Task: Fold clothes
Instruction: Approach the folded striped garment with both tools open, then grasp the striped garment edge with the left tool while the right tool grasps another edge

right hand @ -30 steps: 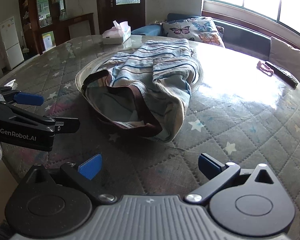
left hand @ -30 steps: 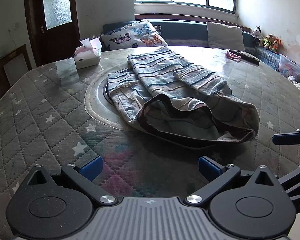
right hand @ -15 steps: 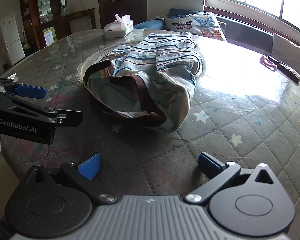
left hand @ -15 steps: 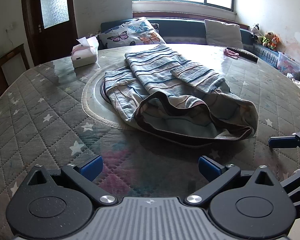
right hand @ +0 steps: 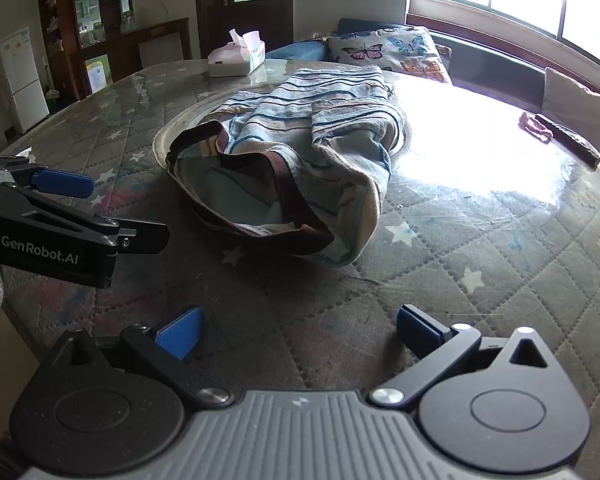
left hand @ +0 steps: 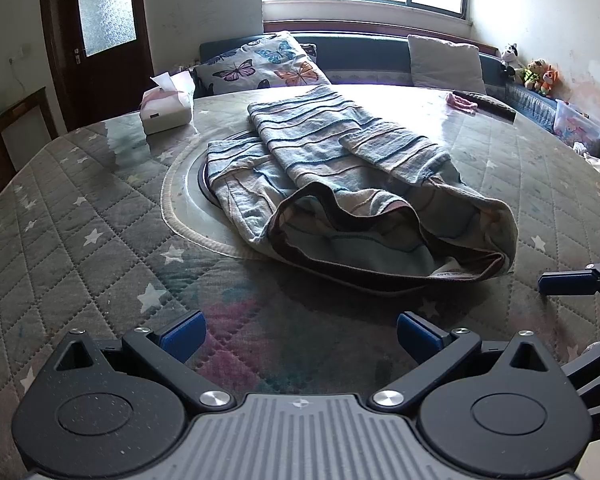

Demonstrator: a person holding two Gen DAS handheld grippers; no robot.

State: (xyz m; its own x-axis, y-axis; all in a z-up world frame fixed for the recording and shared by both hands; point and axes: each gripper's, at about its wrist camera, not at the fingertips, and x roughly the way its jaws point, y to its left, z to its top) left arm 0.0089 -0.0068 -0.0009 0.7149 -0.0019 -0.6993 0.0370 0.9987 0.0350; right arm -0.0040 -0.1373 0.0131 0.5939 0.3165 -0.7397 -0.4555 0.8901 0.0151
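A striped blue and beige garment [left hand: 340,168] with a dark brown waistband lies crumpled on the round table, its waist opening toward me. The same garment [right hand: 300,152] fills the middle of the right wrist view. My left gripper [left hand: 299,334] hovers open just short of the waistband, nothing between its blue pads. My right gripper [right hand: 298,332] is open too, low over the quilted cover near the garment's right corner. The left gripper also shows from the side at the left edge of the right wrist view, and one right fingertip [left hand: 564,283] shows at the right edge of the left wrist view.
The table's quilted star cover [left hand: 80,220] carries a round glass turntable [left hand: 180,184] under the garment. A tissue box [left hand: 166,106] stands at the back left. A pink cloth [right hand: 534,126] and a dark remote [right hand: 568,140] lie at the far right. Cushions and a bench sit behind.
Both grippers have moved a little closer to the garment's waistband and stayed open. The garment has not moved.
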